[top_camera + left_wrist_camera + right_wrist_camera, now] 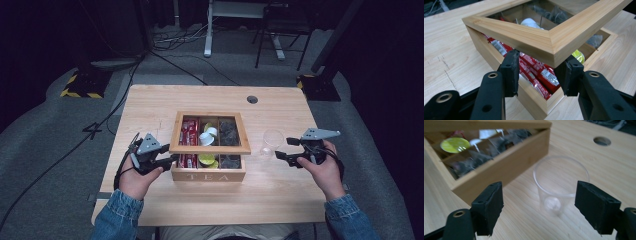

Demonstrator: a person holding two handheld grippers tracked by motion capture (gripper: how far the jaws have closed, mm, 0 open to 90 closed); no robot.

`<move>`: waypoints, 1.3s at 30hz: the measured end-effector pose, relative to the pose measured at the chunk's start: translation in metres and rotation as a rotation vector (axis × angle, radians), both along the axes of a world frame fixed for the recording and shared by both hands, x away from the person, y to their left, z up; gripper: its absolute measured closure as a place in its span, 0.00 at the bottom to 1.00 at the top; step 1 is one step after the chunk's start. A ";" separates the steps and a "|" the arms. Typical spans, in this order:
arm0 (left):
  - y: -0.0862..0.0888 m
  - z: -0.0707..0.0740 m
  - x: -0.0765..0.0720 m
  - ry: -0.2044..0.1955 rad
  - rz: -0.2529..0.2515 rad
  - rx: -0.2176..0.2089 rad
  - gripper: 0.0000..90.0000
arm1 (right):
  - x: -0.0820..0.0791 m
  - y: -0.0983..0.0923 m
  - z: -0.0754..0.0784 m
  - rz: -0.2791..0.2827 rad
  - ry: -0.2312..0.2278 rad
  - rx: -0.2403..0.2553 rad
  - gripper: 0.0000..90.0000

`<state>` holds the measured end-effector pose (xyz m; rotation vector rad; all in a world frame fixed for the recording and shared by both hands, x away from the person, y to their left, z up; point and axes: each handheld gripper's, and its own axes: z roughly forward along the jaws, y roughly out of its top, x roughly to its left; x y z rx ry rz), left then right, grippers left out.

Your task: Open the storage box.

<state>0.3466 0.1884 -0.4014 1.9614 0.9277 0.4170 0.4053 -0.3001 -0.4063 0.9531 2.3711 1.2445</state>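
A: The left gripper [167, 161] has its fingers [510, 71] pinching the front left corner of the glass-paned lid [210, 146] of the tea box [208, 176], which sits mid-counter [150, 105]. The lid is lifted partway, its corner raised clear of the box wall.

B: So the step in hand, as I read it, is swinging that lid fully open. How to do it well?

A: Keep the grip on the corner's wooden frame, not the pane, and follow the arc of the hinge at the far edge instead of pulling straight up. A corner grip can twist the lid, so lift slowly and evenly.

B: And the contents?

A: The red packets [541, 75] lie just under that corner, a white pod [207, 137] and a yellow-green pod [454, 144] in the middle compartments, dark sachets [471, 157] on the right. None should catch the lid.

B: The other hand?

A: The right gripper [286, 156] hovers with fingers [487, 207] spread wide, holding nothing, close to the clear cup [560, 182] standing just right of the box. It should stay clear of that cup, which looks light and easy to tip.
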 end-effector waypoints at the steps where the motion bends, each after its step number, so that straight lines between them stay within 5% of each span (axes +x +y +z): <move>1: 0.000 0.001 0.000 0.000 0.002 0.001 0.62 | -0.001 0.004 0.004 0.011 -0.012 0.000 0.25; 6: -0.001 0.002 -0.001 -0.008 0.006 -0.002 0.62 | -0.009 0.025 0.020 0.062 -0.065 -0.001 0.24; 20: -0.001 0.006 -0.001 -0.015 0.004 -0.009 0.62 | -0.021 0.075 0.038 0.193 -0.116 -0.004 0.27; 25: -0.001 0.006 -0.001 -0.011 0.003 -0.010 0.62 | -0.021 0.094 0.039 0.257 -0.145 -0.069 0.29; 34: -0.001 0.005 -0.001 -0.009 0.002 -0.007 0.62 | -0.013 0.114 0.032 0.275 -0.209 -0.159 0.34; 39: -0.001 0.005 -0.001 -0.016 0.002 -0.007 0.62 | -0.010 0.117 0.031 0.279 -0.231 -0.161 0.37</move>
